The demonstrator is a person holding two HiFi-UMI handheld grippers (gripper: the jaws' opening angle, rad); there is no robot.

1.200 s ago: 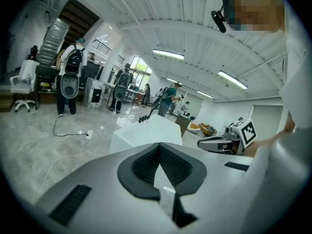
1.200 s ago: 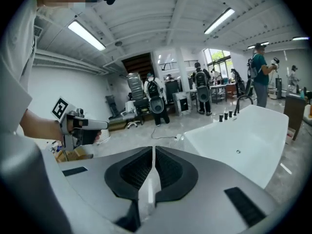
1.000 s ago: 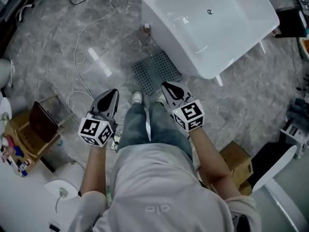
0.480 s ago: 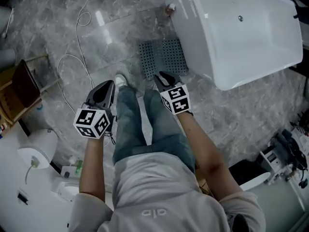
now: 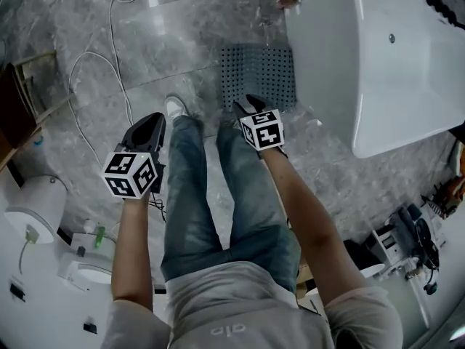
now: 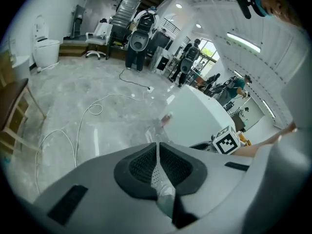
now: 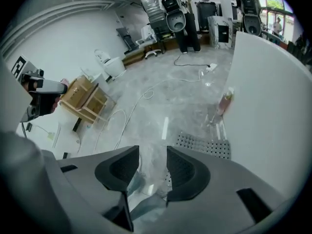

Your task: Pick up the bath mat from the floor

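Head view: both grippers have dropped toward the floor over the last second, and the scene has slid with my lean. The dark grey perforated rubber bath mat (image 5: 258,75) lies flat on the grey marbled stone floor (image 5: 182,49), its right edge against the base of the white freestanding bathtub (image 5: 378,64). It sat well ahead of my feet a second ago. Now the right gripper (image 5: 248,103) hangs with its tip just short of the mat's near edge. The left gripper (image 5: 151,124) is down too, off to the left beside my leg, near the loose white cable (image 5: 94,86) and well apart from the mat. Left gripper view: jaws pressed together with nothing between them, only floor and tub beyond. Right gripper view: jaws have just been opening and now stand apart, with bare floor showing in the gap and the mat's near edge just beyond the right jaw. Reading: this is the approach. The right gripper is set up for a pinch on the near edge. The mat is not yet touched and lies fully on the floor.
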